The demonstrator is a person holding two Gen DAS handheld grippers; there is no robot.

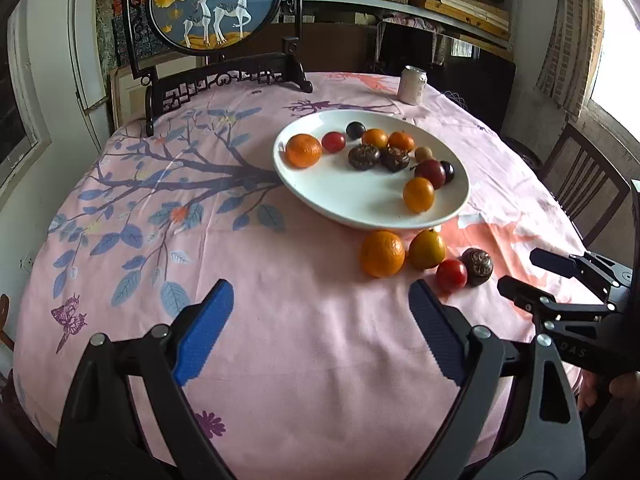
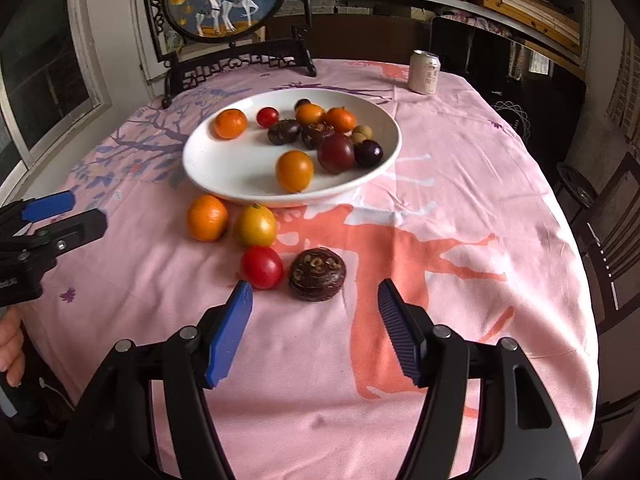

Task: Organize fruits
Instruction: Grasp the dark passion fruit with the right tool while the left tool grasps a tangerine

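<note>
A white plate [image 1: 320, 184] [image 2: 224, 176] holds several oranges, red and dark fruits. On the cloth in front of it lie an orange [image 1: 382, 253] [image 2: 207, 217], a yellow-orange fruit [image 1: 427, 249] [image 2: 256, 225], a red tomato [image 1: 451, 275] [image 2: 262, 267] and a dark brown fruit [image 1: 477, 267] [image 2: 317, 274]. My left gripper [image 1: 320, 300] is open and empty, short of the loose fruits. My right gripper [image 2: 314, 300] is open and empty, just before the dark brown fruit; it also shows in the left wrist view [image 1: 520, 276].
A pink patterned tablecloth [image 2: 460, 208] covers the round table. A drink can [image 1: 413, 85] [image 2: 425, 71] stands at the far edge. A deer-painting screen on a dark stand [image 1: 216, 12] [image 2: 228, 0] is at the back left. A wooden chair [image 2: 612, 240] is at right.
</note>
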